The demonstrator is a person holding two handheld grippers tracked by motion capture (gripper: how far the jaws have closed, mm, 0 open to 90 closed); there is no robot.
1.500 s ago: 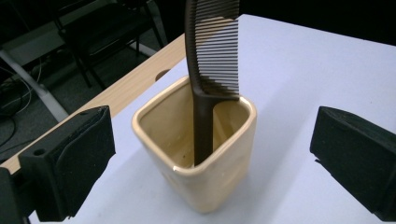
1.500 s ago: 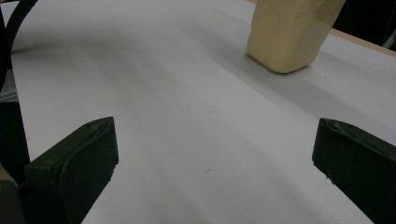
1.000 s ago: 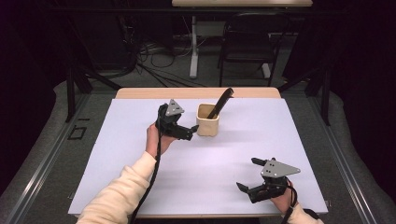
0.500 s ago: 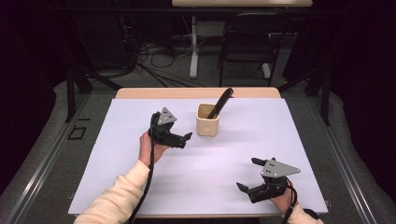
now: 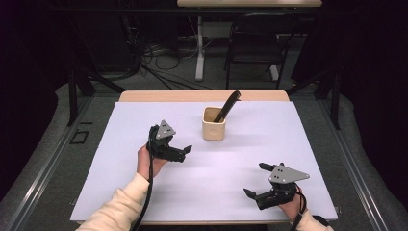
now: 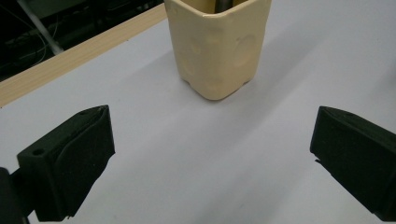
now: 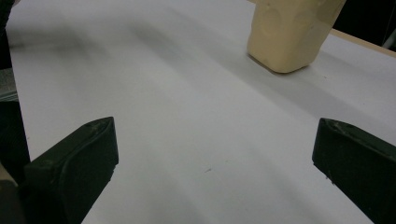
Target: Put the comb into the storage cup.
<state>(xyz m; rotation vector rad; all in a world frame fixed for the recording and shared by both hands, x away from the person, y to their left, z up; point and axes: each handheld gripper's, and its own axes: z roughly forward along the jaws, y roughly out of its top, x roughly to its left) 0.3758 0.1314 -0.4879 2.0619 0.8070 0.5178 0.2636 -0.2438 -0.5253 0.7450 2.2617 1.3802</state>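
The cream cup (image 5: 214, 124) stands upright toward the far middle of the tabletop (image 5: 250, 154), a dark utensil (image 5: 227, 106) leaning out of it to the right; the left tongs (image 5: 184, 153) hover just short of the cup on its left, jaws wide apart and empty, aimed at it — in the left gripper view the cup (image 6: 217, 44) sits ahead, between the two black jaws; the right tongs (image 5: 255, 180) rest low near the front right corner, well apart from the cup, jaws also spread with nothing between them; the step in hand looks like a pause beside the cup rather than a grasp — any next move on it calls for closing that gap squarely around its walls; the utensil's lower end is hidden inside the cup, and its kind is hard to make out; the cup's rim (image 7: 299, 9) is cut off in the right gripper view
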